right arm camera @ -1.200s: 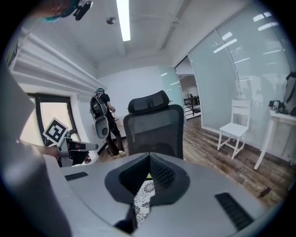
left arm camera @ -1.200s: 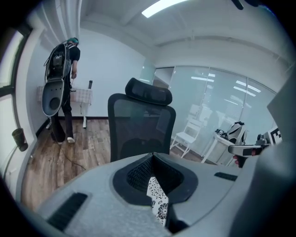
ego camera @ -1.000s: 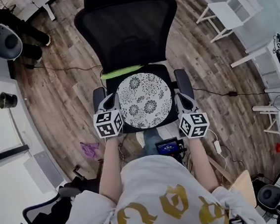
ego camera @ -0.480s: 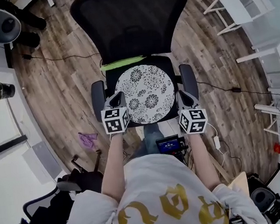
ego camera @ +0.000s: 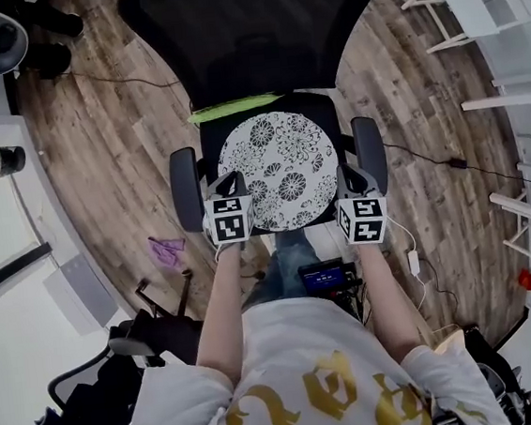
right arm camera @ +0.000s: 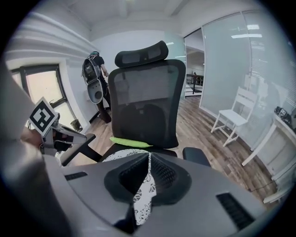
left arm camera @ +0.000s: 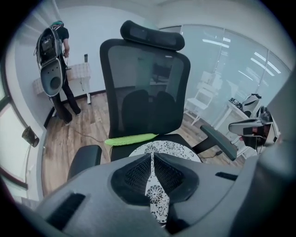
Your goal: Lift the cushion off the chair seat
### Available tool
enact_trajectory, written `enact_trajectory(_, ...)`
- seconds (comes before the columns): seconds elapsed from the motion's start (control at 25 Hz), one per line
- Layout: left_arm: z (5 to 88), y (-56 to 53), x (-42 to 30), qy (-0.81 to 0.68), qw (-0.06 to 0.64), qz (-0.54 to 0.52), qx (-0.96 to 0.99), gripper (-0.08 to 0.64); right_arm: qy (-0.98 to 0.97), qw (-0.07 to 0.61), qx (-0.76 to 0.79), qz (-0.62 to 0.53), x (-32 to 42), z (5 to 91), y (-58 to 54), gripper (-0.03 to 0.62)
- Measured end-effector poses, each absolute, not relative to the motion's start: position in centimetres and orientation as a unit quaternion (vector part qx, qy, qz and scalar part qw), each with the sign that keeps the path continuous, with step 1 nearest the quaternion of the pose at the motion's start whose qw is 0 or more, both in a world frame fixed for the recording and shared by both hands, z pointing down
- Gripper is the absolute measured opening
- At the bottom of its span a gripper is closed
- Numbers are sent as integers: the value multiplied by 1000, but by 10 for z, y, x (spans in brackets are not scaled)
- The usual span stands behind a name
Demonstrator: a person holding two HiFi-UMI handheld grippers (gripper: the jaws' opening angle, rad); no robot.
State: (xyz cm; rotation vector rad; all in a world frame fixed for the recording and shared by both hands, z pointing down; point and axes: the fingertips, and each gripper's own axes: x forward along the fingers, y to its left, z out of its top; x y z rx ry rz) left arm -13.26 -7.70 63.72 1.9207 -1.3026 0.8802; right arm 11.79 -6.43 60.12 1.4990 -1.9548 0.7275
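Left armrest [ego camera: 183, 176] stands just outside the left gripper [ego camera: 228, 179], which hovers over the near-left rim of the cushion [ego camera: 279, 163]. Its jaws are clenched, tips meeting, with nothing pinched; the floral cover shows only through the slit behind them. The cushion lies flat and round on the chair seat [ego camera: 322, 108], not yet lifted, with a green strip [ego camera: 228, 110] just behind it against the backrest [ego camera: 256, 29]. The right gripper [ego camera: 349, 175] sits at the near-right rim, also clenched and empty, with the right armrest [ego camera: 370, 153] close beside it. Step in hand, by my reading: the approach to the grasp. Both jaws need to part before they go lower, then each should take the cushion's edge at matching spots so it comes up level, not folding. Edges to mind — the armrests hem in each side, leaving little sideways room, and the backrest blocks the far side. Free room looks best straight up and back toward the person. Wooden floor [ego camera: 108, 148] lies open to the left; a white chair [ego camera: 479, 0] stands well apart at the far right.
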Motion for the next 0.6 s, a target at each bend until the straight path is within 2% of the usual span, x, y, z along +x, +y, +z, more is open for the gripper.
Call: enact_trajectory(0.6, 742, -48, -151, -477, 393, 412, 670, 12, -710, 349, 534, 299, 118, 691, -70, 15)
